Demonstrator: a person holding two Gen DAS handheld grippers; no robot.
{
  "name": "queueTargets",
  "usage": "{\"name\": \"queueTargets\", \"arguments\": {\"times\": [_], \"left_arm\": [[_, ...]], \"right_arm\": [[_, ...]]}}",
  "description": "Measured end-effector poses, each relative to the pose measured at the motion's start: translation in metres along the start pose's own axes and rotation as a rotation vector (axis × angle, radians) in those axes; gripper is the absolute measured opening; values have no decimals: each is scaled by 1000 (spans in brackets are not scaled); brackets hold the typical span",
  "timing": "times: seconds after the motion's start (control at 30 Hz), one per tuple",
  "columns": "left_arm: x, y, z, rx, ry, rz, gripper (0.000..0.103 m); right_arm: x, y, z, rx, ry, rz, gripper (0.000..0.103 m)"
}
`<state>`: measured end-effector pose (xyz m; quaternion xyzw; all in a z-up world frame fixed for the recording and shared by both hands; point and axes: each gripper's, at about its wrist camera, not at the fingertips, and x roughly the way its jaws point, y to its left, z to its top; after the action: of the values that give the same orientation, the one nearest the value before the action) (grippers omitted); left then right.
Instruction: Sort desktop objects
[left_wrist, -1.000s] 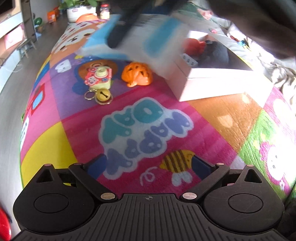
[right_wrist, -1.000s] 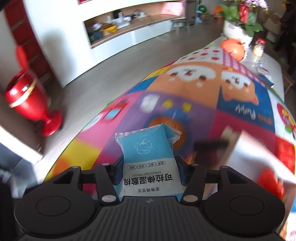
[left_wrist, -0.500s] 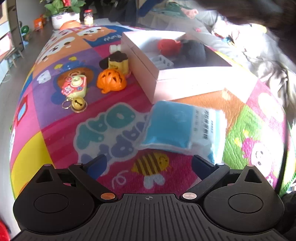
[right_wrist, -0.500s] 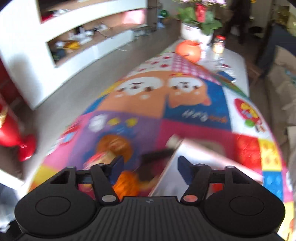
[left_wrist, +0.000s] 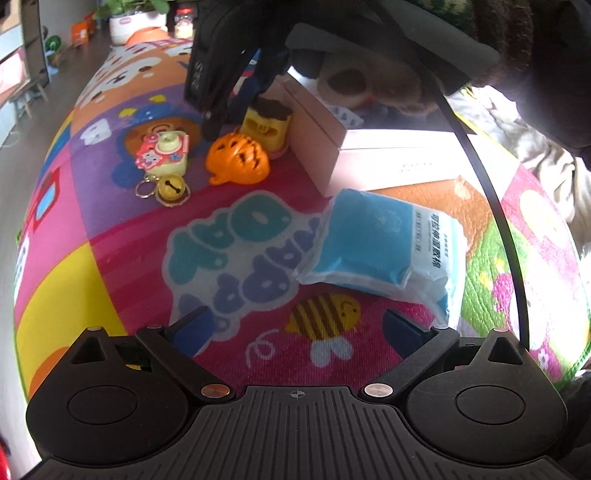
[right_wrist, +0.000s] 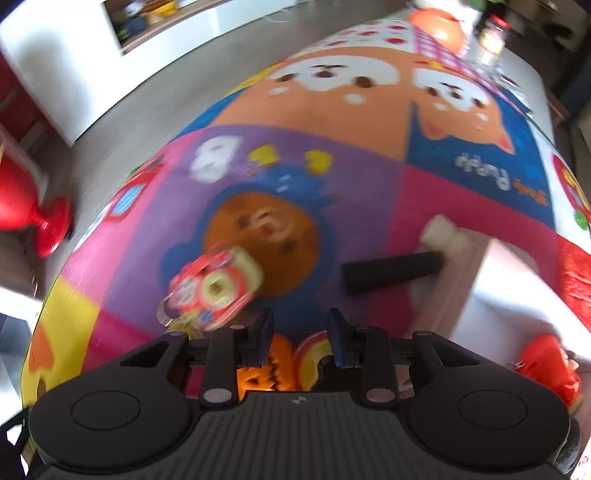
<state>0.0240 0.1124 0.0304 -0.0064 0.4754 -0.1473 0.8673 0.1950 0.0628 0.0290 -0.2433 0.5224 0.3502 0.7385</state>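
Since half a second ago, our right gripper (left_wrist: 236, 99) has been swinging back over the toys, and it is now hovering above the orange pumpkin (left_wrist: 238, 158), while the blue wipes pack (left_wrist: 373, 245) is lying where it landed on the play mat (left_wrist: 110, 236), untouched. We are keeping our left gripper (left_wrist: 295, 328) low over the mat's near edge, its jaws spread wide apart with nothing between them. In the right wrist view, the right gripper (right_wrist: 300, 341) is showing its jaws apart with a narrow gap, holding nothing; the pumpkin (right_wrist: 258, 373) and the yellow pudding toy (right_wrist: 306, 360) are sitting just below the fingers (the view is blurring badly, so finer detail is lost). The pack is resting just in front of the pink box (left_wrist: 369, 155), one corner near the box's front wall. The pudding toy (left_wrist: 267, 127) is standing against the box's left side, touching the pumpkin. The camera keychain (left_wrist: 164, 155) is lying left of the pumpkin, its gold bell (left_wrist: 171, 188) just nearer to us. A black cylinder (right_wrist: 391, 271) is lying against the box's far corner.
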Motion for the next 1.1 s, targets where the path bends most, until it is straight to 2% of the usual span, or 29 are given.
{"name": "queueTargets", "arguments": {"times": [0.23, 0.43, 0.53, 0.77, 0.87, 1.0, 1.1], "left_arm": [[3, -15, 1, 54, 55, 45, 101], [2, -30, 2, 96, 93, 89, 101], [2, -37, 1, 114, 111, 107, 101], [7, -51, 1, 135, 143, 158, 101], [3, -51, 10, 132, 106, 183, 101], [5, -53, 21, 130, 75, 219, 101], [14, -55, 27, 129, 93, 234, 101]], "right_arm": [[-18, 42, -42, -114, 41, 81, 30], [-33, 51, -81, -126, 67, 108, 33], [-41, 45, -95, -86, 94, 132, 33], [-83, 18, -134, -34, -20, 125, 35], [-105, -1, -158, -6, -100, 101, 50], [-114, -16, -201, 0, -168, -7, 67], [-107, -22, -228, 16, -184, -15, 71]]}}
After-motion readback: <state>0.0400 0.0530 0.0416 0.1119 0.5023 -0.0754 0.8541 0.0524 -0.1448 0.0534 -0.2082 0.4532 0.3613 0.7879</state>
